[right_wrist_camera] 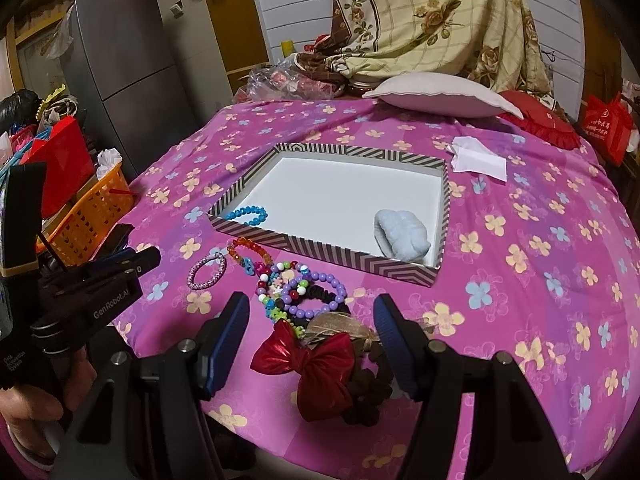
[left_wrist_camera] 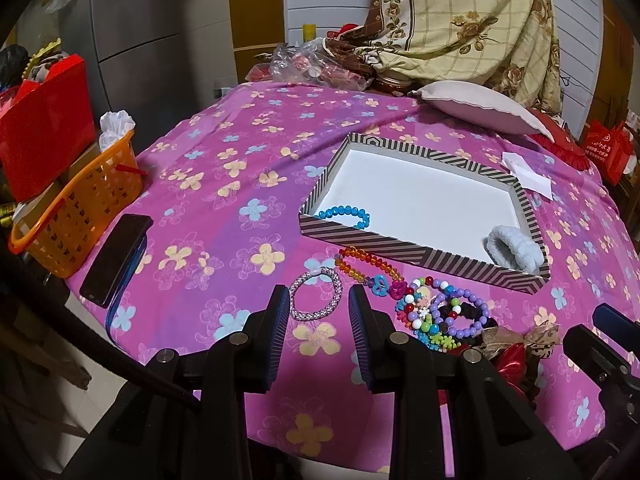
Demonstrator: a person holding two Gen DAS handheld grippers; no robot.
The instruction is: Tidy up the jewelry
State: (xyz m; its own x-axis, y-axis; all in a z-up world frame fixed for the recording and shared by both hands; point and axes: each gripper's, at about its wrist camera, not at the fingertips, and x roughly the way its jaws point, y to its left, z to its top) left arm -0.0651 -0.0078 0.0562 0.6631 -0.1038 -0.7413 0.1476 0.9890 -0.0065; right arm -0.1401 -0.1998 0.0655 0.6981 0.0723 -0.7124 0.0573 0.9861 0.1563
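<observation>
A striped box lid with a white inside lies on the pink flowered cloth. In it are a blue bead bracelet and a pale blue fluffy scrunchie. In front of it lie a pink-white beaded bracelet, an orange bead string, purple and mixed bead bracelets and a red bow. My left gripper is open, just short of the pink-white bracelet. My right gripper is open, straddling the red bow.
An orange basket and a dark phone sit at the left table edge. A pillow, folded white paper and blankets lie behind the lid. The left gripper's body shows at left.
</observation>
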